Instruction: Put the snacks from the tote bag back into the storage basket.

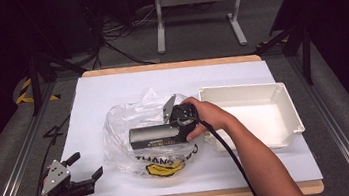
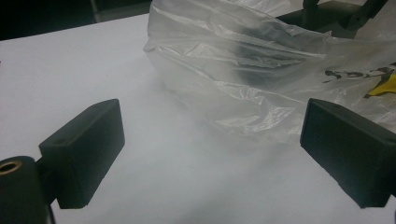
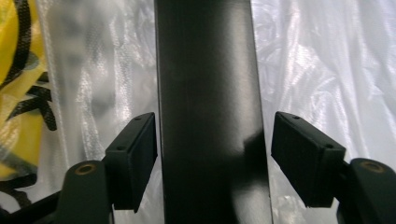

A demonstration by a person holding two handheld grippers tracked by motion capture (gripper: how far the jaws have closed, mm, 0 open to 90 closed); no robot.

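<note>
- A long black rectangular box (image 1: 153, 136) (smooth, faintly glossy, pale print along one side) lies level and crosswise on the clear plastic bag (image 1: 124, 119).
- The bag, crumpled and see-through, bears a yellow and black print at its near edge and rests mid-table on the white sheet.

Bright table, dark surroundings.
Overhead light evenly illuminates the white table sheet (image 1: 111, 93); the room behind is dim. The plastic bag (image 2: 243, 70) shows glare and soft focus; the black box (image 3: 210, 116) reflects a dull sheen.
</note>
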